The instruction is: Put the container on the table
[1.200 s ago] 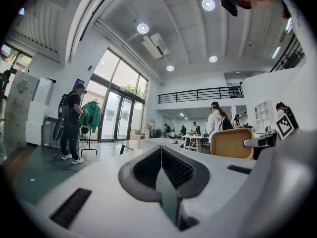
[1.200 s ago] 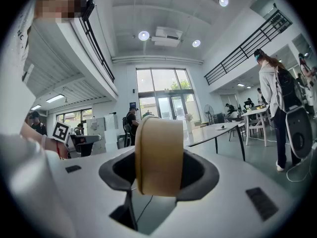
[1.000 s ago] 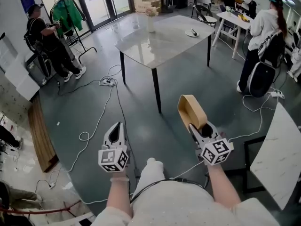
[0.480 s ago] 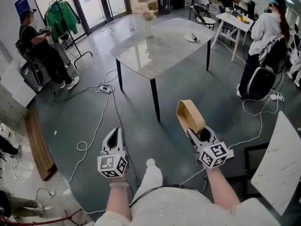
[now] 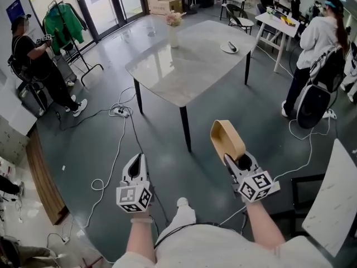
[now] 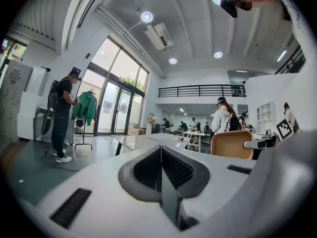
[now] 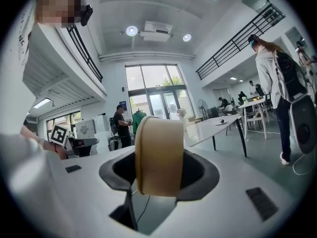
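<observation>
A tan, oval container [image 5: 226, 139] stands up out of my right gripper [image 5: 235, 159], which is shut on its lower end. In the right gripper view the container [image 7: 158, 152] fills the gap between the jaws. My left gripper [image 5: 136, 164] hangs at the lower left, shut and holding nothing; its pads meet in a line in the left gripper view [image 6: 161, 178]. The grey marble table [image 5: 195, 66] on black legs stands ahead, beyond both grippers. It carries a vase of flowers [image 5: 173, 29] and a small plate [image 5: 229, 47].
Cables [image 5: 114, 149] trail over the grey floor between me and the table. A person [image 5: 39, 60] stands by a clothes rack with a green jacket [image 5: 58, 21] at the left. Another person [image 5: 318, 43] with a bag is at the right. A white tabletop [image 5: 334, 200] sits at the right edge.
Both grippers have travelled forward together, the right one still carrying the container. The table now lies nearer and slightly more to the left in the head view.
</observation>
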Available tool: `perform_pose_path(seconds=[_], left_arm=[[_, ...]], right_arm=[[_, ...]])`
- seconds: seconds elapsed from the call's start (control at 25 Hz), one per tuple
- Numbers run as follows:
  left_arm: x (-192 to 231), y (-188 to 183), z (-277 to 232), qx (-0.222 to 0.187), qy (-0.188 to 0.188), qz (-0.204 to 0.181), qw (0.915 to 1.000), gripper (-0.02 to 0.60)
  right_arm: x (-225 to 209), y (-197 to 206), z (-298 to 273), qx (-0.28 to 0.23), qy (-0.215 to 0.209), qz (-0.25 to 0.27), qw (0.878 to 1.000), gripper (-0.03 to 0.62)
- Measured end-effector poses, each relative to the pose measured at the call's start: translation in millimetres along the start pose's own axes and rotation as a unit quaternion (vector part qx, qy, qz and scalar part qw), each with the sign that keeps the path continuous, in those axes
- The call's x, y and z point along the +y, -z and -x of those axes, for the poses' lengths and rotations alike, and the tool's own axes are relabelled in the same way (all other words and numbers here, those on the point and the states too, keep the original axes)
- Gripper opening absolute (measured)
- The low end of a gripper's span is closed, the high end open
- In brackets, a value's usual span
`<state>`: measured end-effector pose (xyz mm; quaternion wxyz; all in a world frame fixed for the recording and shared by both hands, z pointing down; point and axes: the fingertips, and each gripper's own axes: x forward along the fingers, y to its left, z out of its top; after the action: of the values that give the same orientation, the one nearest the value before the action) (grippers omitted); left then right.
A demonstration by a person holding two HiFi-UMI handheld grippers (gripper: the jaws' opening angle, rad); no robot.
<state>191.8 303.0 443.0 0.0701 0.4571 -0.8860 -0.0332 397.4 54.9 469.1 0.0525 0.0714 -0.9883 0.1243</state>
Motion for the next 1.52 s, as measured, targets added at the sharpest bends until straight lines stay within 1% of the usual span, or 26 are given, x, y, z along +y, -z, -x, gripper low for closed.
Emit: perform_pose_path(seconds=[0.2, 0.6, 0.96, 1.2, 1.32, 1.52], left_arm=[[27, -6, -31, 0.006, 0.011, -0.002, 0.9999, 0.008], [71, -1, -83, 0.011, 0.039, -0.003, 0.9992, 0.008], [79, 4, -105, 0.014, 0.055, -0.001, 0.9984, 0.008], [84, 1, -113, 0.016, 0.058, 0.005, 0.9982, 0.008], [85, 7, -119, 0.020, 0.060, 0.008, 0.9979, 0.008], [95, 10, -141, 0.024, 0.060, 0.012, 0.9978, 0.008]], right_arm=[[-2, -1, -37, 0.003, 0.013, -0.009, 1.000, 0.213], [-4, 7, -94, -0.009, 0.044, -0.028, 0.999, 0.213], [-5, 5, -116, -0.014, 0.045, -0.029, 0.998, 0.213], [-9, -5, -127, -0.017, 0.050, -0.032, 0.998, 0.213], [-13, -4, -133, -0.015, 0.051, -0.031, 0.998, 0.213], [-22, -9, -156, -0.017, 0.049, -0.030, 0.998, 0.213]])
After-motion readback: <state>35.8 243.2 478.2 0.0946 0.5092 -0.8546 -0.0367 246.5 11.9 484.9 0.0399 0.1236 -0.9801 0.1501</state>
